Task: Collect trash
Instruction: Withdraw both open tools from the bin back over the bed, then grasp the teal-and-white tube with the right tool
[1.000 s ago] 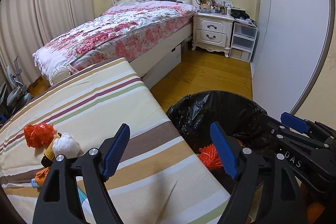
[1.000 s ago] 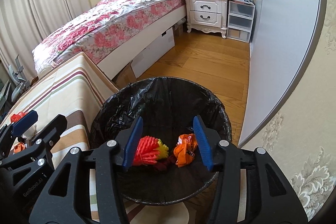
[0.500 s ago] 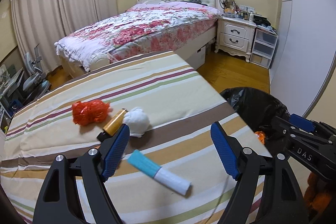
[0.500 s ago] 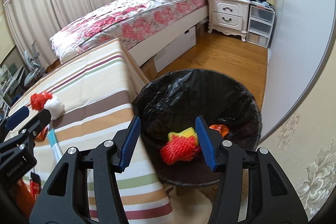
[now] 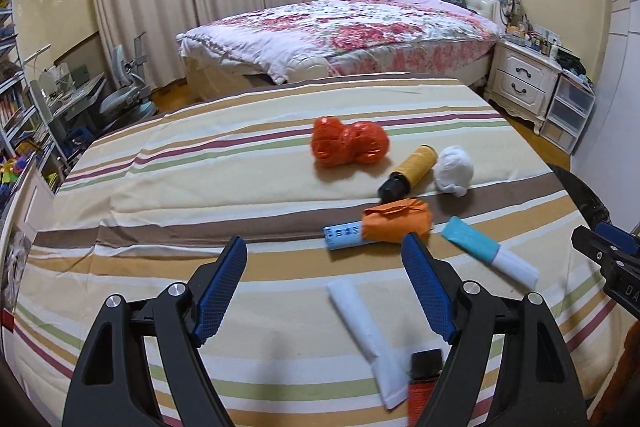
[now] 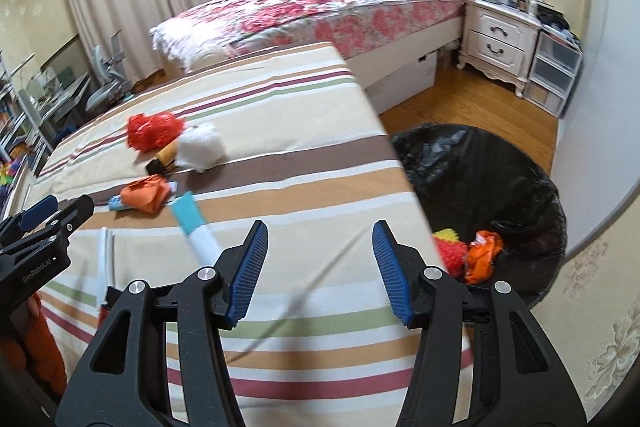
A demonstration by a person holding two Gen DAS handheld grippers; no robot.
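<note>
Trash lies on a striped cloth-covered table (image 5: 200,187): a crumpled red bag (image 5: 349,143), a yellow tube with a black cap (image 5: 409,171), a white wad (image 5: 454,169), an orange wrapper (image 5: 398,220) on a blue packet (image 5: 343,235), a teal-and-white tube (image 5: 490,251), a white tube (image 5: 370,331) and a small red-and-black item (image 5: 425,375). My left gripper (image 5: 325,289) is open and empty above the table's near side. My right gripper (image 6: 320,267) is open and empty over the table's right edge. The black-lined bin (image 6: 500,187) holds red, yellow and orange trash (image 6: 468,253).
A floral bed (image 5: 352,27) stands behind the table, with a white nightstand (image 5: 524,87) and plastic drawers (image 5: 570,111) to its right. A desk and chair (image 5: 120,99) stand at the left by the curtains. Wooden floor (image 6: 480,107) lies between bed and bin.
Both grippers have swung left, away from the bin and over the table. The trash on the cloth has come into full view. Both jaws stay open.
</note>
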